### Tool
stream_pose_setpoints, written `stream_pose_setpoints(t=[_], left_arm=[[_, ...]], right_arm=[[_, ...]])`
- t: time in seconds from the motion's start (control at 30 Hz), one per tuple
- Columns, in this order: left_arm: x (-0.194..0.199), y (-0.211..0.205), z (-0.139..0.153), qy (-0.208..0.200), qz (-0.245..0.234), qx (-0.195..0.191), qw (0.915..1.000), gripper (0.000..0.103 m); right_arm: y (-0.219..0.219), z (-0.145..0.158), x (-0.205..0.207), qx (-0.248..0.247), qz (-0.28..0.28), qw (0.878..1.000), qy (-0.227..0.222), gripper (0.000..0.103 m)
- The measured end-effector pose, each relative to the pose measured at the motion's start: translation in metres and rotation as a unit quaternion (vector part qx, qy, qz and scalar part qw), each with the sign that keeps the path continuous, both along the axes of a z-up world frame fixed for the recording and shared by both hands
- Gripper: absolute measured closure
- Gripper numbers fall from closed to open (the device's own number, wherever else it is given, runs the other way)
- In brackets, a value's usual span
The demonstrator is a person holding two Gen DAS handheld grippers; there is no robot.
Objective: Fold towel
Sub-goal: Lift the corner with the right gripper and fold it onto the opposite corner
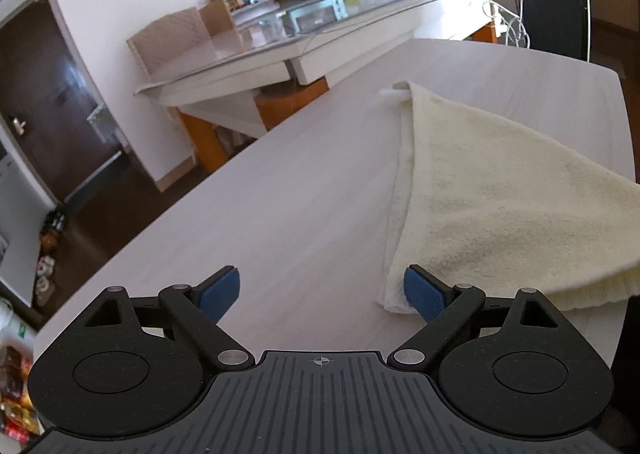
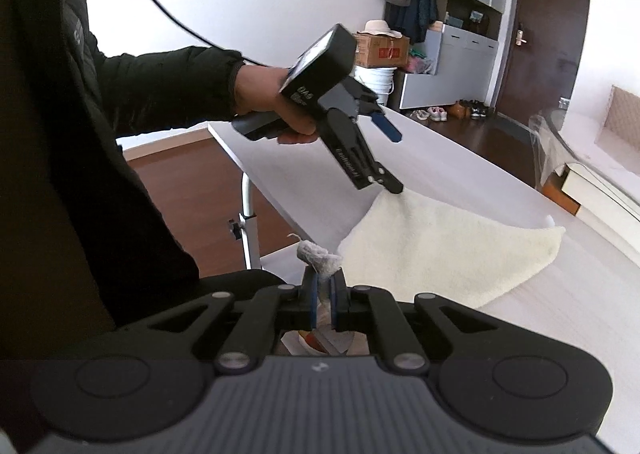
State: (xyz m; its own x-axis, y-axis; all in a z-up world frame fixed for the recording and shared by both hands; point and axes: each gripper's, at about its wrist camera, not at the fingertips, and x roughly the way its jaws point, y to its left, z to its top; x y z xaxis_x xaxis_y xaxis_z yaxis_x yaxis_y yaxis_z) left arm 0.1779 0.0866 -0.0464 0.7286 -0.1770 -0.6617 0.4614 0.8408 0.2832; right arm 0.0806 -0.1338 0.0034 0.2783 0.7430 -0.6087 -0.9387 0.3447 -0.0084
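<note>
Two grippers work over a pale table point(image 1: 304, 190). Right gripper point(image 2: 325, 294) is clamped on a corner of the cream towel point(image 1: 500, 206), lifting it off the table's near edge. Left gripper point(image 1: 322, 292) hangs with jaws wide apart, one pad point(image 1: 424, 296) just beside the towel's other near corner.

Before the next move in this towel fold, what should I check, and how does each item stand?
1. Right gripper shut on a corner of the cream terry towel: ok.
2. Left gripper open: ok.
3. Left gripper holding towel: not ok, one finger only beside the towel's edge.
4. Pale wooden table bare left of the towel: ok.
5. Fold edges aligned: cannot tell.
</note>
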Motion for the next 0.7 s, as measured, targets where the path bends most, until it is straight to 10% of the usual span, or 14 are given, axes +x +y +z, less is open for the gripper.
stream_pose_setpoints(t=[0.3,0.7], left_arm=[[-0.022,-0.002,0.005,0.024,-0.013,0.015,0.9995,0.010],[-0.024,-0.002,0.008,0.040,-0.008,0.009,0.9991,0.009]], right_arm=[[-0.024,0.032,0.012,0.030,0.019,0.999,0.002,0.097],[-0.021,0.062,0.133,0.072,0.007,0.997,-0.039,0.098]])
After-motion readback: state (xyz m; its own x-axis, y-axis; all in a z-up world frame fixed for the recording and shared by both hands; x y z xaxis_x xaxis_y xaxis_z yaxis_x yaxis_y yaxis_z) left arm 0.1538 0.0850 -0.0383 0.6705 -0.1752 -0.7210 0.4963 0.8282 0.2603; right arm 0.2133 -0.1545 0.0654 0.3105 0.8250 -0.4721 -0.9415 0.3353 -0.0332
